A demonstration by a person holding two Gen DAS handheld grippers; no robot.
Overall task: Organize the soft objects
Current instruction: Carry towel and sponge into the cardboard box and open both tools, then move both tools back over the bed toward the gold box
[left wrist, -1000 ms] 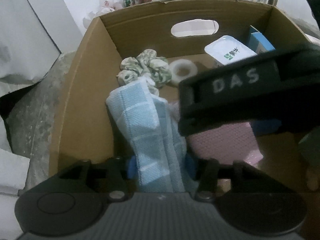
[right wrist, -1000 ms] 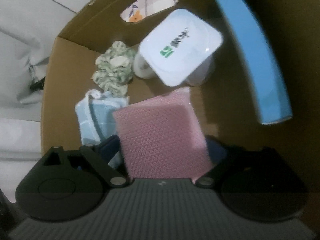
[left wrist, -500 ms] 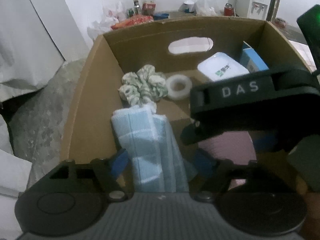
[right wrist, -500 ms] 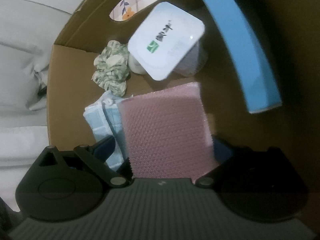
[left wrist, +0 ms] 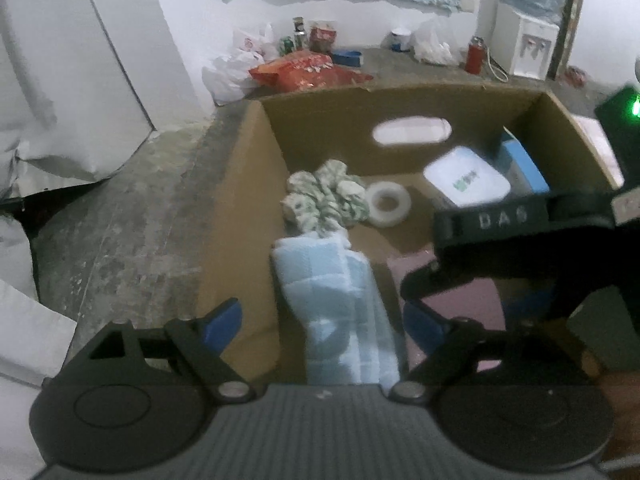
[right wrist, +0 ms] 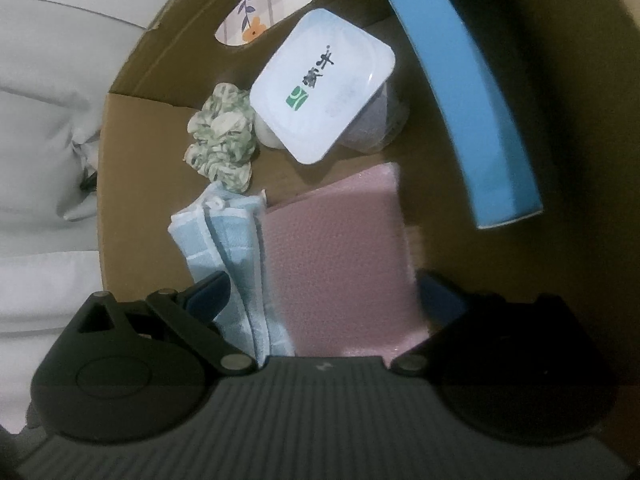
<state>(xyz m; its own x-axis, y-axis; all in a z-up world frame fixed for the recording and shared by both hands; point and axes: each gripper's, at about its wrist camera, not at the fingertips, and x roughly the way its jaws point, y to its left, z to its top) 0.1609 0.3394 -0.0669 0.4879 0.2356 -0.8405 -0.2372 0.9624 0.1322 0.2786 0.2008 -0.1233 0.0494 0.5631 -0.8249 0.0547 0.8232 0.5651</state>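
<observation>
left wrist view: left gripper [left wrist: 320, 322] spread wide, blue towel [left wrist: 340, 300] lying free between the fingers inside the cardboard box [left wrist: 256, 184]. right gripper [right wrist: 324, 284] also apart, over the pink sponge [right wrist: 340, 256] beside it. judgement: lift both straight up, clear of cloth, before withdrawing.
</observation>
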